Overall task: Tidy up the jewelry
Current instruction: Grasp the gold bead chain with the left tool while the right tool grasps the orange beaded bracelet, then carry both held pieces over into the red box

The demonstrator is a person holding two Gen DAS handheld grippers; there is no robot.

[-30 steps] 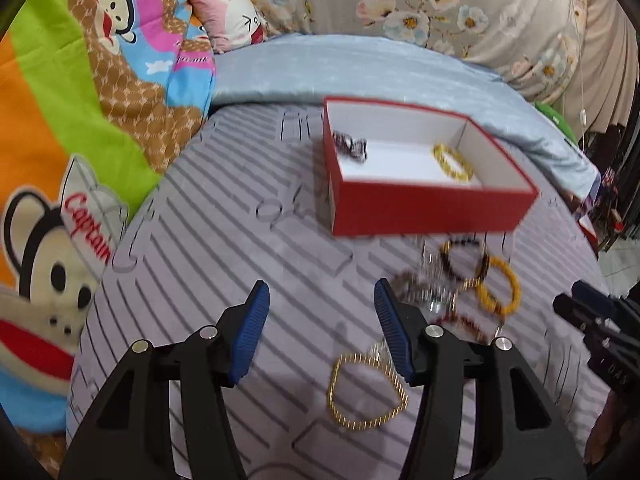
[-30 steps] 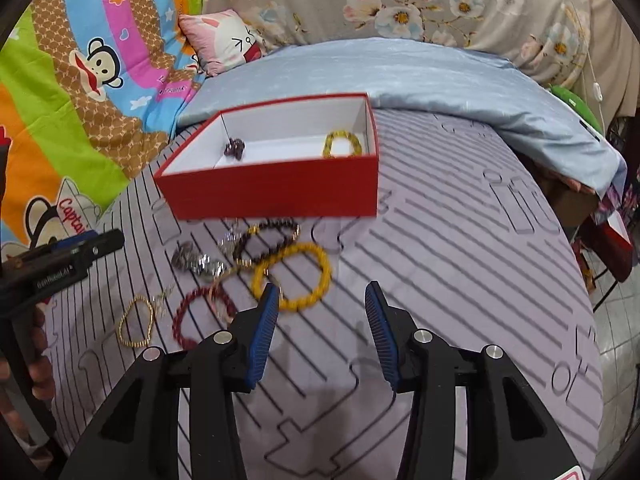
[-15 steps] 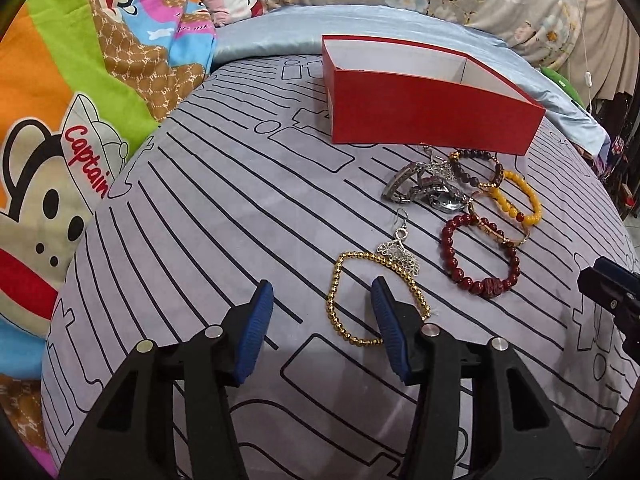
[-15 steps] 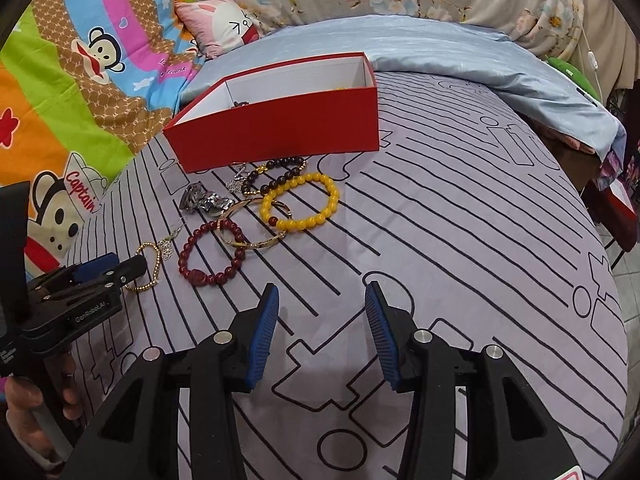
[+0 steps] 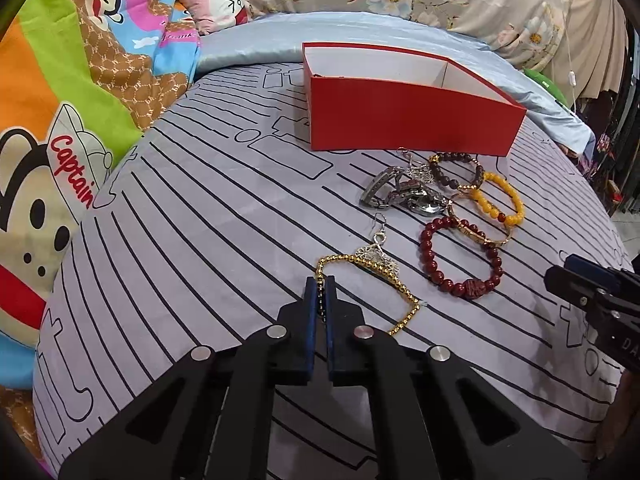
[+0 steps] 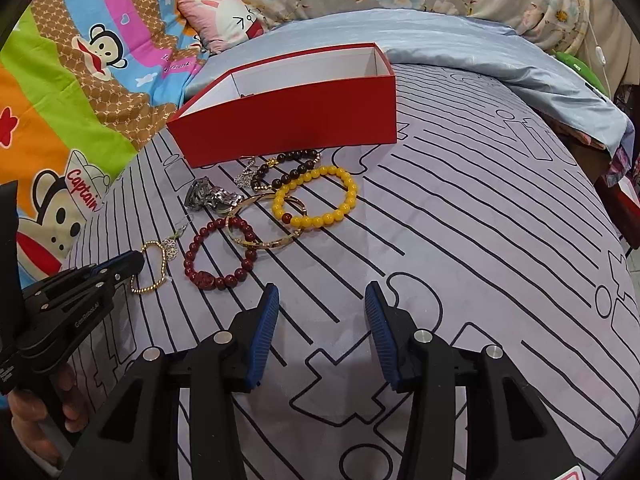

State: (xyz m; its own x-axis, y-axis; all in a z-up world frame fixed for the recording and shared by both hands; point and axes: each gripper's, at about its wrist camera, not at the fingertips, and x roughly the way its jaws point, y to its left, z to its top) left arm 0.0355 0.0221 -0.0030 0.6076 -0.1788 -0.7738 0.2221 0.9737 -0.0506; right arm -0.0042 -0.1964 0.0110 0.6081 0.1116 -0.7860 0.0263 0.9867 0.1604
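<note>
the cartoon-monkey blanket [image 5: 60, 152] read "captain" in red on a hat. the left gripper [image 5: 319, 285] bore small white lettering, too blurred to read. its jaws had just closed, pinching one side of the gold bead bracelet [image 5: 400, 284], a thin loop of tiny shiny beads lying on the striped grey bed cover [image 6: 460, 240] beside a dark red bead bracelet [image 6: 218, 254]. a yellow bead bracelet [image 6: 316, 196] lay nearer the red box [image 6: 288, 116]. the right gripper [image 6: 322, 304] hovered over bare cover, jaws apart and gripping nothing.
</note>
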